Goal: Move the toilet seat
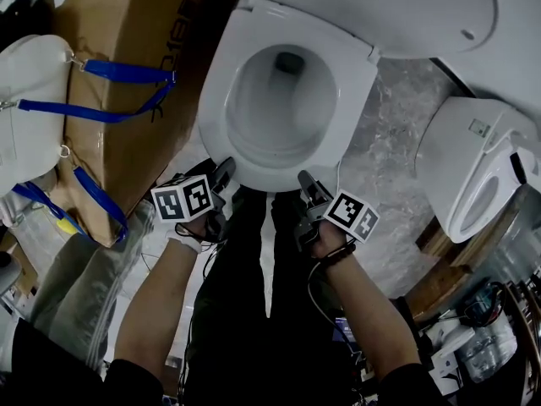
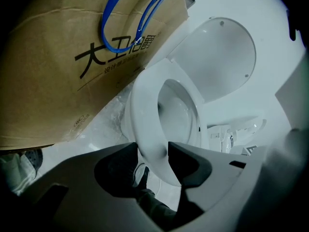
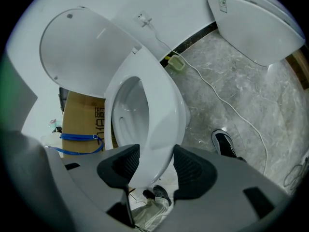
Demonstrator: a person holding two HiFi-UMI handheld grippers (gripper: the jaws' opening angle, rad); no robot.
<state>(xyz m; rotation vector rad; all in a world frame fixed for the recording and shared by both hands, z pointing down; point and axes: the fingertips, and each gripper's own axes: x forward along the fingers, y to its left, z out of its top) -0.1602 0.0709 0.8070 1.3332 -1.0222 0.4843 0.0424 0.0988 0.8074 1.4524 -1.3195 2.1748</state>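
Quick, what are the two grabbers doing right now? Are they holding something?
Left gripper: closed on the front rim of the white oval plastic toilet seat.
Right gripper: closed on the same seat's front rim.

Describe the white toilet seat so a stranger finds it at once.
Beside the brown cardboard box with blue straps stands a white toilet with raised lid. Its oval white plastic seat alone is clamped at the front by the left gripper and right gripper.

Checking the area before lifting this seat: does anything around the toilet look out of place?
A strapped cardboard box crowds the toilet seat on the left, and a loose white cable trails across the marble floor on the right. The seat itself looks undamaged.
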